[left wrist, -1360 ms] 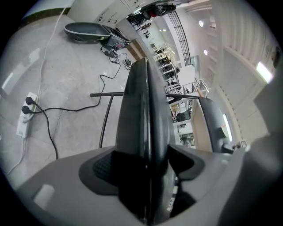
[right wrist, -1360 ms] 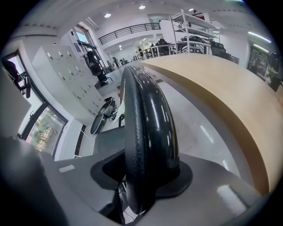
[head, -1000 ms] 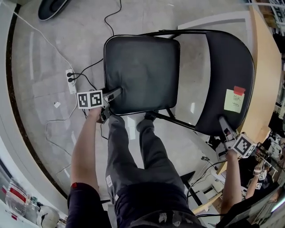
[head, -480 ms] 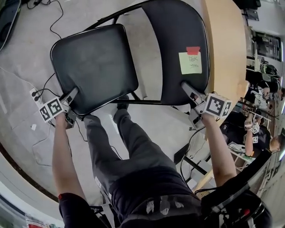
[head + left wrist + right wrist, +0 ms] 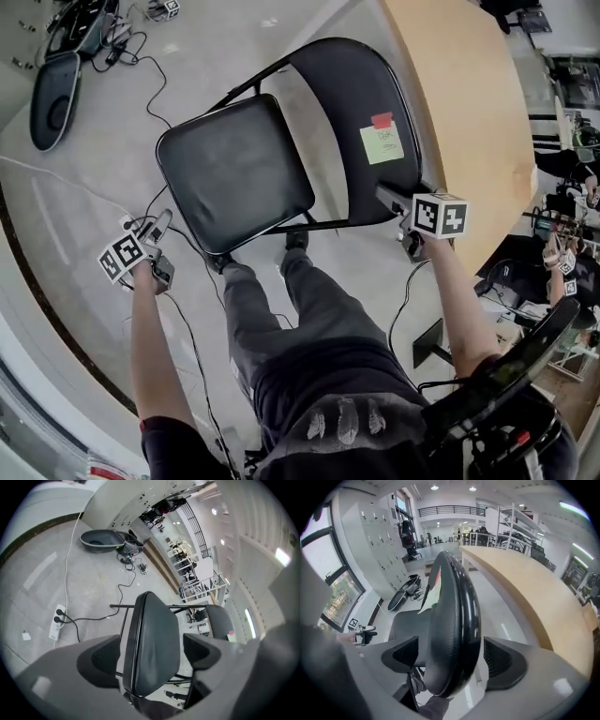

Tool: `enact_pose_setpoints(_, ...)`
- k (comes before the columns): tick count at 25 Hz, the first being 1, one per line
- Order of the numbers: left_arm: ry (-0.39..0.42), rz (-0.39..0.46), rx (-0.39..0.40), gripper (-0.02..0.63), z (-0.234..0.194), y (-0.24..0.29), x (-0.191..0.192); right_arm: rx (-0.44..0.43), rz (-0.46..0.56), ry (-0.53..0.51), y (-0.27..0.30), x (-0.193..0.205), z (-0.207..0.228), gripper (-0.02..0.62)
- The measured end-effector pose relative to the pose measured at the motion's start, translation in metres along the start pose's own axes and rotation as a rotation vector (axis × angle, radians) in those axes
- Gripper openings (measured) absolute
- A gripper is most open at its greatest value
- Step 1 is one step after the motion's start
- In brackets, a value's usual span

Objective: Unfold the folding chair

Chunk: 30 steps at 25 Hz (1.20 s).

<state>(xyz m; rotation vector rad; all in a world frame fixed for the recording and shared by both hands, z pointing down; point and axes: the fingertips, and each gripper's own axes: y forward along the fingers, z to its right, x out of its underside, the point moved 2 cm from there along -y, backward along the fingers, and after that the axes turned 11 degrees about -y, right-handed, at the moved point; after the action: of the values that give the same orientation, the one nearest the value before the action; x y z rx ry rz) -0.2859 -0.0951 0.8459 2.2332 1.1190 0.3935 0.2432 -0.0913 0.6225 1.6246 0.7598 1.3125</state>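
Bright even indoor light, ceiling lamps (image 5: 434, 487) glaring, soft shadows, fisheye bending, dark vignetted corners

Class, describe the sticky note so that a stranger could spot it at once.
Find the black folding chair beside the curved wooden counter. On its backrest sits the sticky note. It is a pale green square, unlike the smaller red tab right beside it.

There was one chair (image 5: 234, 173), with one seat (image 5: 230, 169) and one backrest (image 5: 352, 103), and the backrest bore one green note (image 5: 380, 143) and one red tab (image 5: 382, 120). Two grippers were counted, one left gripper (image 5: 163, 219) and one right gripper (image 5: 383, 193), each with one marker cube (image 5: 439, 214). There was also one power strip (image 5: 56, 622) with two plugs (image 5: 58, 613), and one wooden counter (image 5: 469, 103).
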Motion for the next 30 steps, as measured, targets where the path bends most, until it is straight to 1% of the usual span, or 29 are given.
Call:
enact_pose_setpoints(3, 0.045, 0.044, 0.001, 0.41, 0.034, -0.043, -0.028, 0.028, 0.056, 0.016, -0.023, -0.017, 0.006, 0.443)
enact_pose_setpoints(6, 0.065, 0.101, 0.045, 0.41, 0.082, -0.082, -0.047, 0.056, 0.138, 0.05, -0.052, -0.045, 0.008, 0.443)
enact_pose_setpoints(8, 0.095, 0.137, 0.074, 0.41, 0.115, -0.106, -0.055, 0.053, 0.209, 0.043, -0.07, -0.071, 0.002, 0.443)
enact_pose_setpoints(12, 0.211, 0.209, 0.135, 0.41, 0.188, -0.155, -0.073, -0.003, 0.345, -0.026, -0.1, -0.128, -0.031, 0.443)
enact_pose_setpoints(14, 0.278, 0.251, 0.177, 0.41, 0.224, -0.181, -0.082, -0.046, 0.417, -0.054, -0.111, -0.155, -0.055, 0.442)
enact_pose_setpoints(16, 0.331, 0.291, 0.231, 0.408, 0.255, -0.209, -0.081, -0.098, 0.476, -0.08, -0.122, -0.176, -0.081, 0.442)
enact_pose_setpoints(17, 0.346, 0.315, 0.268, 0.4, 0.27, -0.223, -0.077, -0.127, 0.5, -0.095, -0.127, -0.185, -0.095, 0.437)
enact_pose_setpoints(18, 0.346, 0.346, 0.313, 0.375, 0.284, -0.236, -0.073, -0.16, 0.522, -0.113, -0.132, -0.193, -0.109, 0.431)
enact_pose_setpoints(19, 0.33, 0.381, 0.36, 0.352, 0.296, -0.25, -0.069, -0.196, 0.544, -0.131, -0.137, -0.201, -0.123, 0.418)
enact_pose_setpoints(21, 0.291, 0.45, 0.424, 0.31, 0.313, -0.273, -0.054, -0.275, 0.581, -0.163, -0.146, -0.213, -0.151, 0.377)
enact_pose_setpoints(22, 0.32, 0.477, 0.445, 0.282, 0.324, -0.284, -0.043, -0.315, 0.596, -0.177, -0.151, -0.215, -0.164, 0.349)
enact_pose_setpoints(23, 0.385, 0.494, 0.47, 0.24, 0.341, -0.293, -0.029, -0.352, 0.609, -0.19, -0.156, -0.214, -0.174, 0.309)
enact_pose_setpoints(24, 0.458, 0.507, 0.489, 0.2, 0.36, -0.301, -0.012, -0.385, 0.621, -0.203, -0.162, -0.212, -0.181, 0.226)
enact_pose_setpoints(25, 0.519, 0.523, 0.494, 0.168, 0.38, -0.305, 0.005, -0.416, 0.634, -0.217, -0.169, -0.209, -0.184, 0.095)
enact_pose_setpoints(26, 0.569, 0.544, 0.485, 0.076, 0.398, -0.309, 0.021, -0.451, 0.646, -0.233, -0.177, -0.206, -0.186, 0.003)
enact_pose_setpoints(27, 0.613, 0.566, 0.468, 0.002, 0.414, -0.311, 0.037, -0.49, 0.654, -0.251, -0.184, -0.202, -0.188, 0.002)
enact_pose_setpoints(30, 0.702, 0.585, 0.448, 0.0, 0.447, -0.312, 0.082, -0.582, 0.657, -0.325, -0.202, -0.182, -0.197, 0.002)
